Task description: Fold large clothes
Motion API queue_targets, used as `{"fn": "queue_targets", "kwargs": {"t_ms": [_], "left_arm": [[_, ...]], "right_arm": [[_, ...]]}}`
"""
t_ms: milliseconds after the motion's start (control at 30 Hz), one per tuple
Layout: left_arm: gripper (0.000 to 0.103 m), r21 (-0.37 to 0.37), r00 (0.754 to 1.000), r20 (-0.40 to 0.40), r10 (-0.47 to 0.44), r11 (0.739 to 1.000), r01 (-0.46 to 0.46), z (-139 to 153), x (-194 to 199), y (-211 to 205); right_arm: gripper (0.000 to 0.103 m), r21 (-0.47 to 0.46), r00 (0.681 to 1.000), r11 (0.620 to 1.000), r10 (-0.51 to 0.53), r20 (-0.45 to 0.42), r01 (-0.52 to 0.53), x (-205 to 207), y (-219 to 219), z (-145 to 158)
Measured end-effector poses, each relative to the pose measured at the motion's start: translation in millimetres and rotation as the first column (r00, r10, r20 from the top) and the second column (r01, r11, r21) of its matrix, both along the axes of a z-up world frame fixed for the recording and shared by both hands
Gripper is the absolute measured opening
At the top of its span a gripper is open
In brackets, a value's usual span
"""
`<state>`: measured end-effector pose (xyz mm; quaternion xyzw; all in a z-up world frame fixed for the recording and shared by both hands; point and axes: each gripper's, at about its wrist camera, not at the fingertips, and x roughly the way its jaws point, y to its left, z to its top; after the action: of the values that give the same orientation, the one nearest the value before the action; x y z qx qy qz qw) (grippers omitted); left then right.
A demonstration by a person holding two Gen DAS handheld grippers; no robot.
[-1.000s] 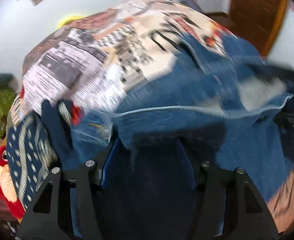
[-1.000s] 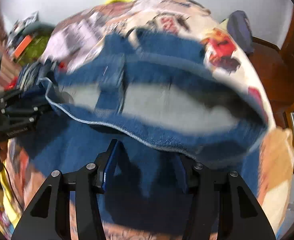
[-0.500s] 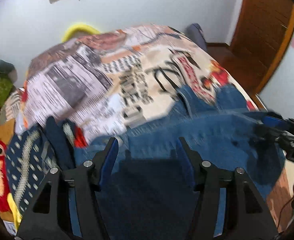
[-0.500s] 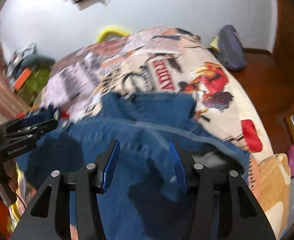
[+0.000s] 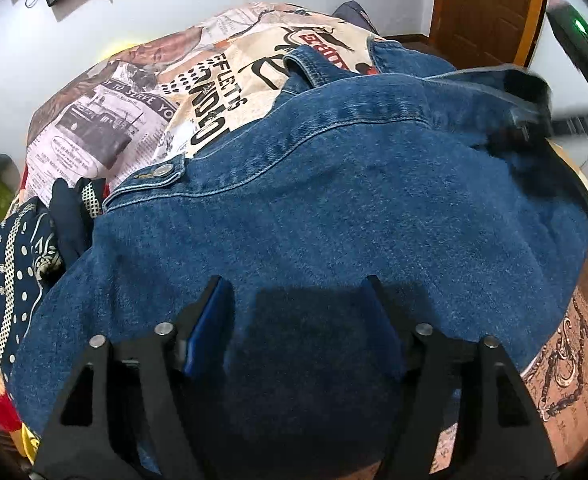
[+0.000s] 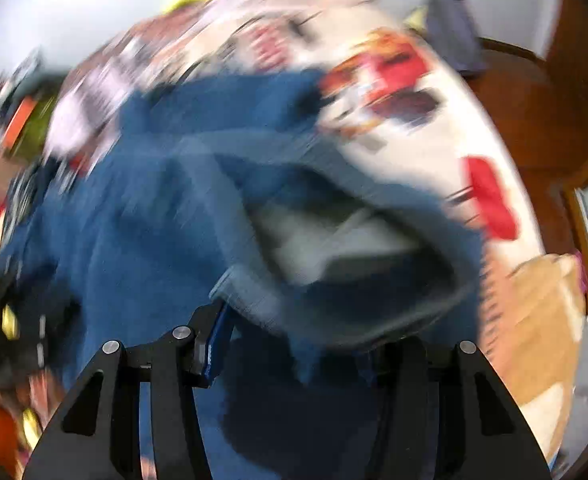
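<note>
My left gripper (image 5: pixel 298 304), jaws opening with denim between them, sits over the denim jacket (image 5: pixel 334 216) lying crosswise at the bed's (image 5: pixel 94 128) near edge, while my right gripper (image 6: pixel 298 340) seems clamped on its blurred hem.

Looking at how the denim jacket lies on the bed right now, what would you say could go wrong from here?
1. The left gripper is opening over the denim jacket; the just-laid fold may slip or settle crooked.
2. In the blurred right wrist view, the right gripper seems to have a bunched hem between its fingers; its grip is unclear, and pulling may drag the jacket out of shape.
3. The patterned navy garment lies against the jacket's edge and could get caught in the next fold.
</note>
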<state>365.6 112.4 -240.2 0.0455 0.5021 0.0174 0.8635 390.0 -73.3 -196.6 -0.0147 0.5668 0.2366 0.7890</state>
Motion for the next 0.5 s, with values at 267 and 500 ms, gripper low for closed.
{"fn": "queue_targets", "kwargs": {"t_ms": [267,500], "left_arm": [[0.072,0.024,0.999,0.04,0.011,1.0,-0.012,5.1,-14.7,-0.3],[0.072,-0.001,0.988,0.134,0.076,0.997,-0.077,37.5,-47.2,1.2]], "right_arm": [[0.048,0.002,0.956,0.982,-0.184,0.227,0.188,-9.7,-7.2,35.7],[0.048,-0.03,0.965,0.999,0.043,0.259,-0.037,-63.6,30.3,48.8]]}}
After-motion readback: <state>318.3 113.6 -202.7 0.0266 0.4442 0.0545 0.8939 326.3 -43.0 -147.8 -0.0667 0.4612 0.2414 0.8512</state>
